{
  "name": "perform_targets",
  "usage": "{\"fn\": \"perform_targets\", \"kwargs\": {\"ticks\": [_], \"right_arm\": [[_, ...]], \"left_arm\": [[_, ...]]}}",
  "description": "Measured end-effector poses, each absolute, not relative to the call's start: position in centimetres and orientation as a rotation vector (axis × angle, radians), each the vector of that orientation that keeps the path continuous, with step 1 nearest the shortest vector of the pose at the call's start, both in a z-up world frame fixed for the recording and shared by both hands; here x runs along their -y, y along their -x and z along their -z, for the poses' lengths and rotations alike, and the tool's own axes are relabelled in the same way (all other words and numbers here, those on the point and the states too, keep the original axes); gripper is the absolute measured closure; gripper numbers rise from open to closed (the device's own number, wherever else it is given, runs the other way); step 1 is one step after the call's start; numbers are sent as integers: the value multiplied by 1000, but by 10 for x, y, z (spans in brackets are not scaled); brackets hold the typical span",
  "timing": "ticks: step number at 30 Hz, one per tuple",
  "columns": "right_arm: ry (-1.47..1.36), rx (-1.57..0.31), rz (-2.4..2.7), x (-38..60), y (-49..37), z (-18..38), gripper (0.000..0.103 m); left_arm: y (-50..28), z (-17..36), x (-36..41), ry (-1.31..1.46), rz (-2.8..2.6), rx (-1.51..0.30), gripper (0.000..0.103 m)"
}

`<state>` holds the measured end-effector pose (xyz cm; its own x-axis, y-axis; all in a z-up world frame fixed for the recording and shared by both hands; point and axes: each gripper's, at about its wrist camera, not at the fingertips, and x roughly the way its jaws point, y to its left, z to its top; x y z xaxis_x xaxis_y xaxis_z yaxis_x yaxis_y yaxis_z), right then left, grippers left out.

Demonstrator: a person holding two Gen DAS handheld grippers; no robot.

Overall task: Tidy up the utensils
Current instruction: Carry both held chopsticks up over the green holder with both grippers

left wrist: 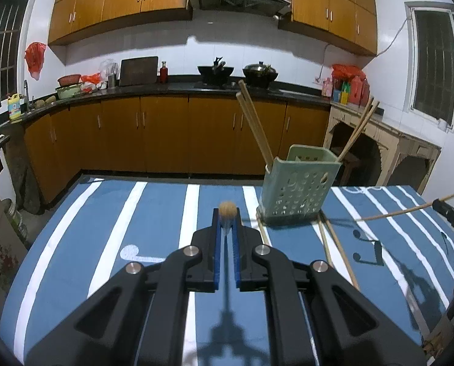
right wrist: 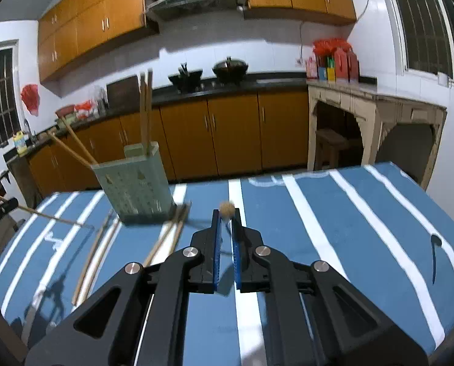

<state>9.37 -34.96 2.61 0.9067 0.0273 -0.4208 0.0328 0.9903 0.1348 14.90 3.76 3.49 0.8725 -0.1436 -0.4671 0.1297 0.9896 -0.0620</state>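
Left wrist view: the left gripper (left wrist: 227,213) is clenched on a chopstick, the left stick (left wrist: 227,206). It points almost straight ahead along the fingers, so only its round end shows past the tips. The holder (left wrist: 297,195) stands upright on the table (left wrist: 120,228), ahead of this gripper and to its right, and near. Its open top faces up, with standing chopsticks (left wrist: 254,122) leaning out to either side.

At the right edge of this view the right gripper (left wrist: 449,213) is also clamped on a chopstick, the right stick (left wrist: 403,212). Its long axis runs nearly level, with the tip aimed toward the holder's foot and stopping short of it. From the right gripper's own view the holder lies ahead and to its left.

Neither hand looks clearly nearer; the holder sits between them. Either stick is, I judge, too low and too flat for the opening. The coming move needs the hand raised above the rim and the stick tipped down, then steered between the standing chopsticks.

Loose chopsticks (left wrist: 339,253) lie on the table just beside the holder's base, on the near side, running toward the grippers. They are not yet put away.
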Motion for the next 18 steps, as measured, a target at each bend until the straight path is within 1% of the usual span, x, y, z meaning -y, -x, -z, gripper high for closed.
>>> {"fn": "perform_targets", "kwargs": {"ticks": [12,18], "right_arm": [[-153,-399,-3,345,-101,-46,95],[-144,-370,-14,342,-107,-67,95]], "left_arm": [[-150,-52,-38,37,153,-440,95],[-152,-68,-36,23,160,-409,95]]}}
